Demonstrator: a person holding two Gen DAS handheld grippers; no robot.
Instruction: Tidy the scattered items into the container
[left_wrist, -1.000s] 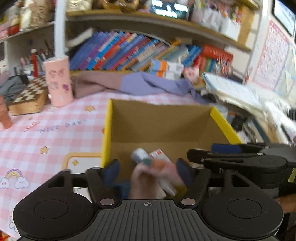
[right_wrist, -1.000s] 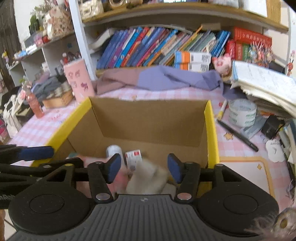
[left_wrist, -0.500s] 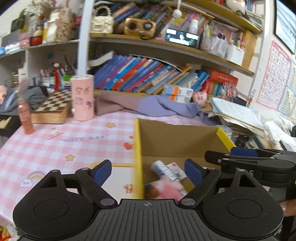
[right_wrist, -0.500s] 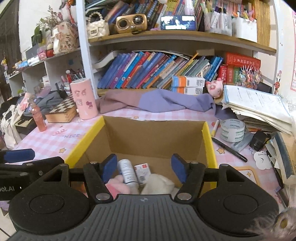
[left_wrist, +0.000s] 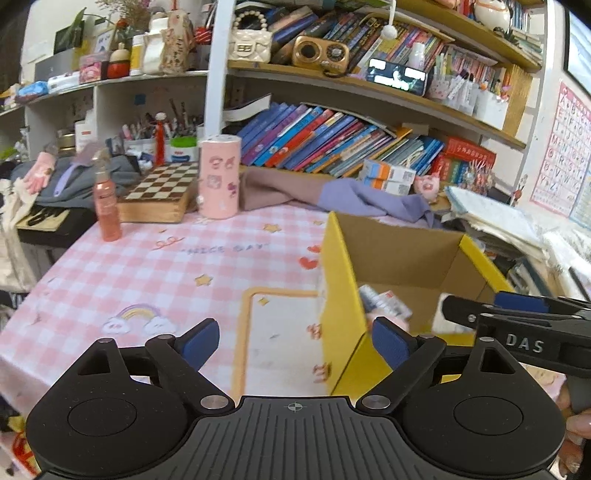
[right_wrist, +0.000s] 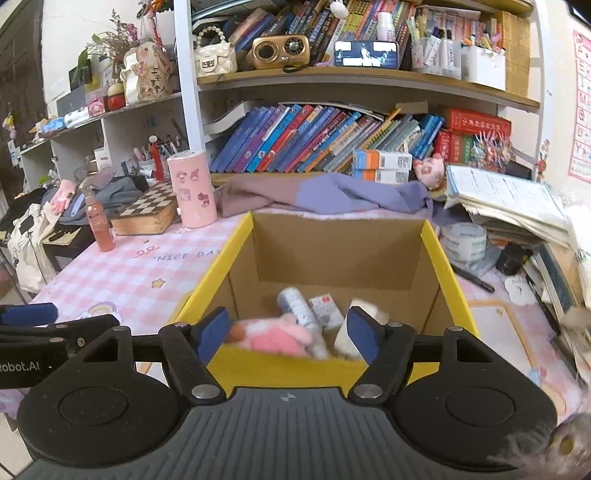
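A yellow-rimmed cardboard box (right_wrist: 439, 258) stands on the pink checked tablecloth. In it lie a pink plush toy (right_wrist: 280, 338), a white tube (right_wrist: 295, 306), a small white and red packet (right_wrist: 325, 310) and a white lump (right_wrist: 373, 314). My right gripper (right_wrist: 287, 332) hovers at the box's near wall, jaws opening, nothing between them. My left gripper (left_wrist: 295, 341) is off the left side of the box (left_wrist: 332, 266), over the table, its jaws opening wide and empty. Each gripper shows at the edge of the other's view.
Behind the box lie a purple cloth (left_wrist: 351, 195), a pink cup (left_wrist: 218, 175), a chessboard case (left_wrist: 159, 192) and an orange spray bottle (left_wrist: 106, 206). Right of the box are a tape roll (right_wrist: 463, 242), a black pen (right_wrist: 472, 278) and stacked papers (right_wrist: 509, 199).
Both grippers have let go of their items into the box, widened their jaws and drawn back. The left one has swung left, so the box now sits to its right.
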